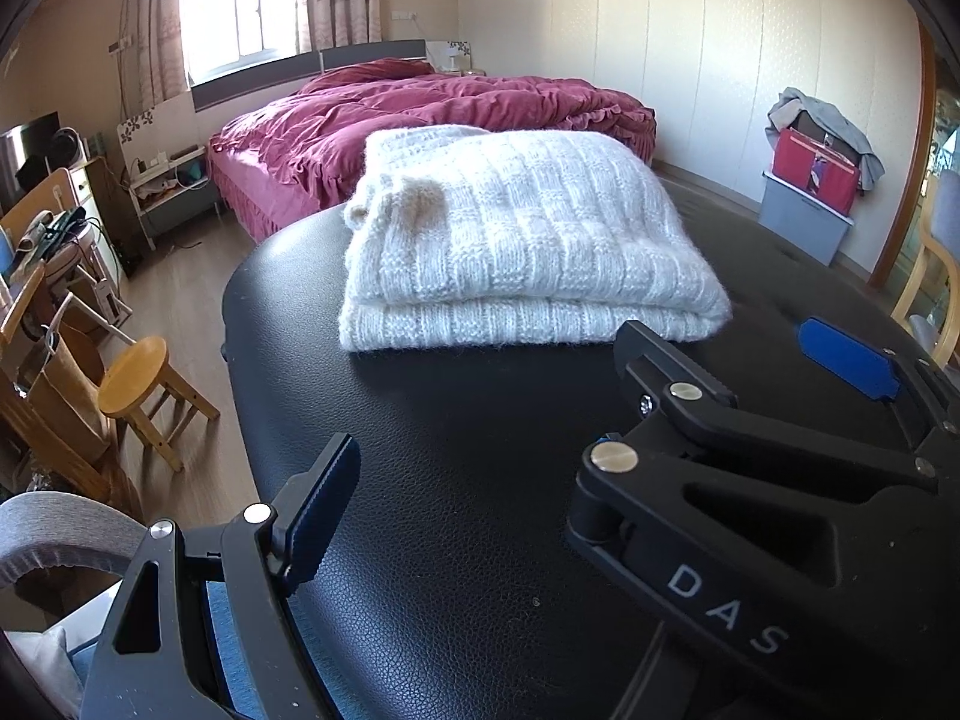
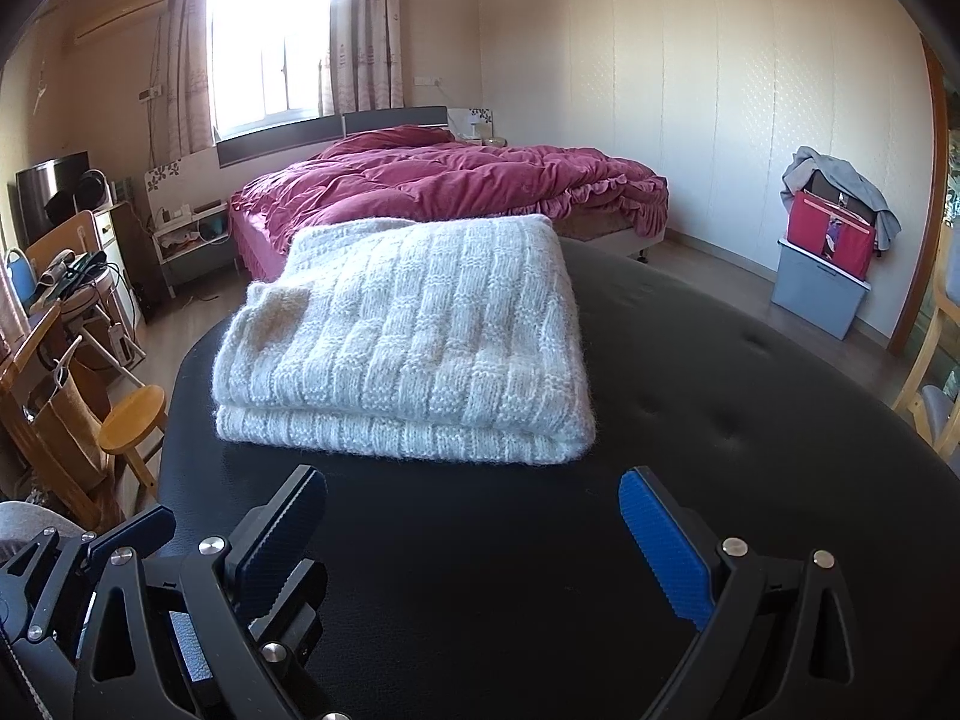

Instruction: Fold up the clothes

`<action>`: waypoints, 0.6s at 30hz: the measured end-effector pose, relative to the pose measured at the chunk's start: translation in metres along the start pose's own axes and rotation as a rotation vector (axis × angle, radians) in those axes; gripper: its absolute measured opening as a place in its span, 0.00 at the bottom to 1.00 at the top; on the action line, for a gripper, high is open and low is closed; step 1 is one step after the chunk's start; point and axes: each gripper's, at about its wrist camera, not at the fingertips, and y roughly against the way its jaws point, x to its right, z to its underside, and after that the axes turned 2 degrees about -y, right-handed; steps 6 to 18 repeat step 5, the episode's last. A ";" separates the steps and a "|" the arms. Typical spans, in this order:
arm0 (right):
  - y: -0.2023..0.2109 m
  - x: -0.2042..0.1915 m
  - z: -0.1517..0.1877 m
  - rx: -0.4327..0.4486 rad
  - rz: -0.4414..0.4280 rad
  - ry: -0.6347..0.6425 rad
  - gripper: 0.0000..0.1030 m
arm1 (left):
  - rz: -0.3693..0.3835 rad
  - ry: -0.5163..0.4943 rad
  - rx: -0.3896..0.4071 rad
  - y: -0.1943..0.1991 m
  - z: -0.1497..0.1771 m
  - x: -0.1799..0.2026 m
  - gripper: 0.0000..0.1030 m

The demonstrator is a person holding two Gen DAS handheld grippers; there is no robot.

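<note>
White knit wool, a folded sweater (image 2: 408, 348), lies in two stacked layers on the black leather tabletop (image 2: 690, 420) in front of you, its thick folded edge turned toward both cameras and its ribbed hem along the bottom layer. Your left tongs (image 1: 480, 420) stand spread wide and empty above the bare leather, short of the sweater's near edge and not touching it. Your right tongs (image 2: 474, 516) hang open the same way, blue ribbed pads (image 2: 666, 546) facing inward with nothing between them, just short of the garment. In the left wrist view your right tongs enter from the right, one black finger (image 1: 666, 360) close beside the sweater's near right corner; whether it touches the wool you cannot tell. Behind the tabletop a bed (image 2: 456, 192) with a rumpled crimson quilt sits under a bright curtained window (image 2: 270, 48). A round wooden stool (image 1: 135, 372) stands on the floor at the left, and a red bag on a grey box (image 2: 822, 282) rests against the right wall.
</note>
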 end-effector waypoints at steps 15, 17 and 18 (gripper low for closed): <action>-0.001 0.000 0.000 -0.001 0.001 0.001 0.98 | -0.032 -0.024 0.041 0.006 0.002 0.003 0.81; -0.001 0.000 0.000 -0.001 0.001 0.001 0.98 | -0.032 -0.024 0.041 0.006 0.002 0.003 0.81; -0.001 0.000 0.000 -0.001 0.001 0.001 0.98 | -0.032 -0.024 0.041 0.006 0.002 0.003 0.81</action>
